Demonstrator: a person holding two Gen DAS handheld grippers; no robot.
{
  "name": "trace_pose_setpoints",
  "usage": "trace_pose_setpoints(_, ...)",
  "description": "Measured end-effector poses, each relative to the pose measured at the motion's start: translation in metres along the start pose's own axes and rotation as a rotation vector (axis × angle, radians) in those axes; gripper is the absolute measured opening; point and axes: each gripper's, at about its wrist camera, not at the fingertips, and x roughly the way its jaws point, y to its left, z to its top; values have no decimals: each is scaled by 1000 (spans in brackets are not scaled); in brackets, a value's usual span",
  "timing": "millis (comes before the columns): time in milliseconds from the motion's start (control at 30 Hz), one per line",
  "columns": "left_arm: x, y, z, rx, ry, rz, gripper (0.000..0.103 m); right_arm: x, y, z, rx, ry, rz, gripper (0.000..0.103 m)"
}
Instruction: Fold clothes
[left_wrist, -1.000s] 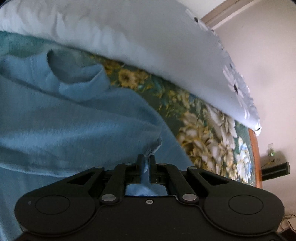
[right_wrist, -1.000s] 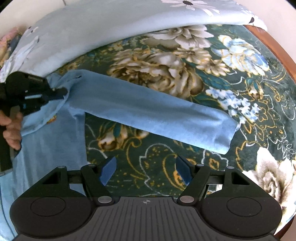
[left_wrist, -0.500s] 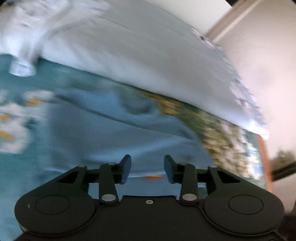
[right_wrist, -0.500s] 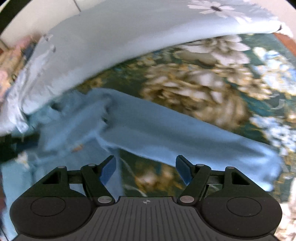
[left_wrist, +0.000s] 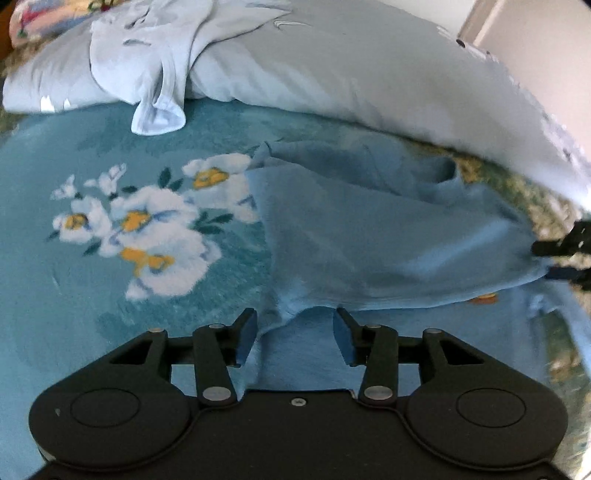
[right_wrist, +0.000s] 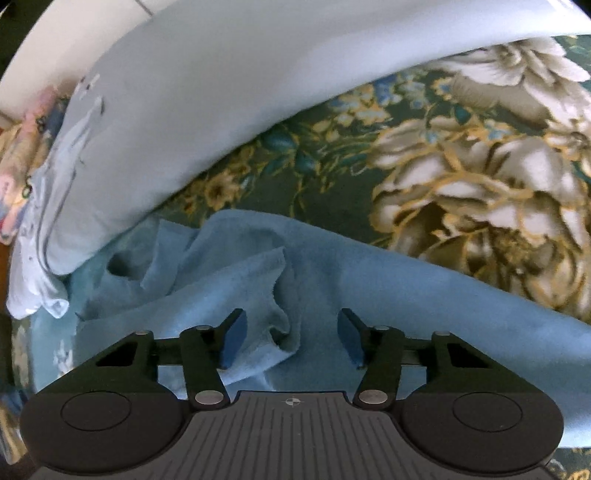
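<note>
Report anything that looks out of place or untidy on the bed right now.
The blue garment is not flat: near its neck the cloth is bunched into loose, crumpled folds between the fingers of the right gripper, whose jaws are closing. A pale blue garment lies rumpled over the pillow, one sleeve hanging onto the blanket.

Soft, even daylight — no hard shadows or glare — slight motion blur, strong fisheye bending at the edges.

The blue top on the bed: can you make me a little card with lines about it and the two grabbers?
clothing: blue top, rumpled, partly folded over
lies on: flowered bedspread
behind it: pale blue pillow
left gripper: jaws opening, pads not on the cloth
right gripper: jaws closing, cloth fold between them, not yet pinched
</note>
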Motion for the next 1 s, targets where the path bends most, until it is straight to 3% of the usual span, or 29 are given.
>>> trace_pose_setpoints(67,7,0,0,10,-10,15,44,4,3,0,-3,6,17,46)
trace_pose_setpoints(167,12,1,0,12,-28,53,44,9,8,0,-8,17,29,29)
trace_pose_setpoints(233,11,3,1,3,-54,86,44,10,13,-1,-21,21,34,12)
trace_pose_setpoints(267,9,5,1,-13,-68,93,44,9,15,-1,-26,19,39,9)
trace_pose_setpoints(467,3,18,0,-63,-98,158,48,-6,22,-7,-34,-5,47,6)
trace_pose_setpoints(600,4,24,0,-72,-86,152,51,-4,22,-13,-26,20,16,6)
trace_pose_setpoints(900,-22,56,4,-162,-39,-82,51,-23,24,-29,19,-4,69,4)
trace_pose_setpoints(1000,-24,69,19,-196,-48,-102,51,-22,26,-33,-6,10,59,4)
